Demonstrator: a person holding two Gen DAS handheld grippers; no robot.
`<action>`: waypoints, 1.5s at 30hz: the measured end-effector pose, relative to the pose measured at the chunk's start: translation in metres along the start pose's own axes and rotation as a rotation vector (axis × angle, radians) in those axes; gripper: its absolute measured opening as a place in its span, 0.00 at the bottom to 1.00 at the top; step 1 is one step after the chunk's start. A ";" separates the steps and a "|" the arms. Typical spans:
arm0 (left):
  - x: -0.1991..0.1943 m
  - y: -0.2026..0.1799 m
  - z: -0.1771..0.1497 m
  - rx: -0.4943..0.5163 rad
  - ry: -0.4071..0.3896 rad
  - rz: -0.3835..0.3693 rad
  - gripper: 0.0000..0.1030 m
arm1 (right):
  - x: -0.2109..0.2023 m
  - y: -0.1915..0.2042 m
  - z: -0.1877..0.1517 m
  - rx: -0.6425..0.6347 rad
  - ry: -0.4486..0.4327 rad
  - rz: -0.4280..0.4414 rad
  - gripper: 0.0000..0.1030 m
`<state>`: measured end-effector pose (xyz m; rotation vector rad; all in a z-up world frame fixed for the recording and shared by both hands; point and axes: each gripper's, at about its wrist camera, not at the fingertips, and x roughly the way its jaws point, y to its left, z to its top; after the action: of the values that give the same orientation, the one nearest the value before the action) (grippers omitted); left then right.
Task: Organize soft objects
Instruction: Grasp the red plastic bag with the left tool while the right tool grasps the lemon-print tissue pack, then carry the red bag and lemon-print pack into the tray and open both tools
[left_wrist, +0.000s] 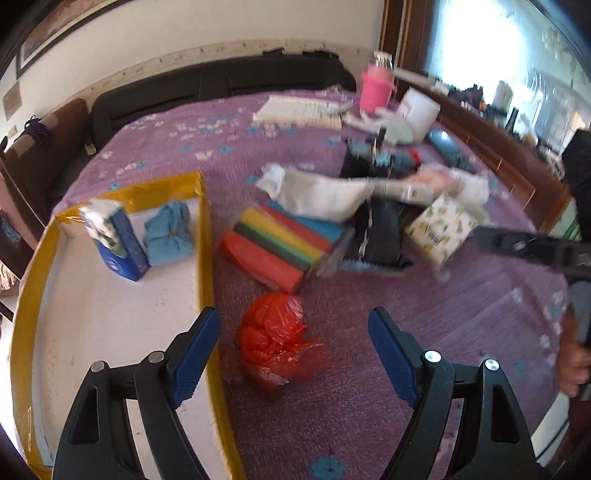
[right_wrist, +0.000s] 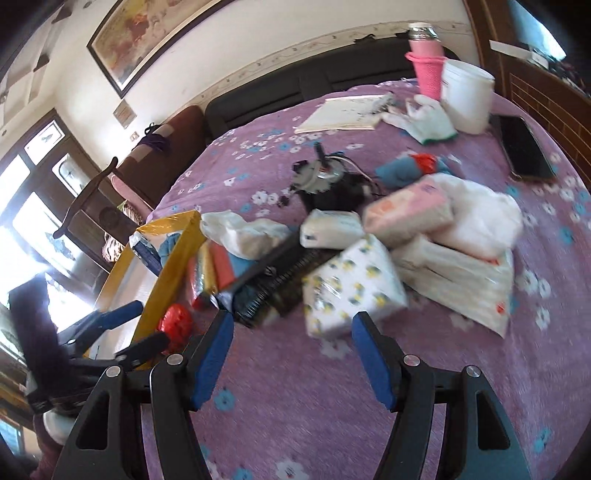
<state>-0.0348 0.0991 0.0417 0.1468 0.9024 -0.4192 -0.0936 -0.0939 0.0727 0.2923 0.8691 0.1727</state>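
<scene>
Mostly blurred pile on purple bedspread (left_wrist: 461, 314). Left gripper (left_wrist: 291, 350) spread, empty, over red bag (left_wrist: 277, 343). Right gripper (right_wrist: 291, 354) spread, empty, near patterned tissue pack (right_wrist: 351, 291). Yellow-rimmed box (left_wrist: 110, 314) interior clear only in left view.

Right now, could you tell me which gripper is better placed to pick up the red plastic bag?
Left. The left gripper is open right over the red plastic bag, beside the tray; the right gripper faces the tissue pack.

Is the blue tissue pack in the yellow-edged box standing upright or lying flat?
Upright. The blue tissue pack stands on end in the yellow-edged box, white tissue showing at its top, beside a blue cloth.
</scene>
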 end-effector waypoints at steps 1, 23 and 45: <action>0.004 -0.001 0.000 0.005 0.012 -0.004 0.79 | -0.002 -0.003 -0.001 0.007 -0.004 -0.001 0.69; -0.011 -0.010 -0.001 -0.072 -0.027 -0.124 0.32 | 0.034 -0.035 0.004 0.190 0.038 0.029 0.70; -0.067 0.072 -0.036 -0.387 -0.125 -0.201 0.32 | -0.004 0.016 0.001 0.024 -0.076 0.004 0.23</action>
<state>-0.0677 0.1952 0.0692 -0.3236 0.8621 -0.4275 -0.0956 -0.0804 0.0809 0.3208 0.7962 0.1541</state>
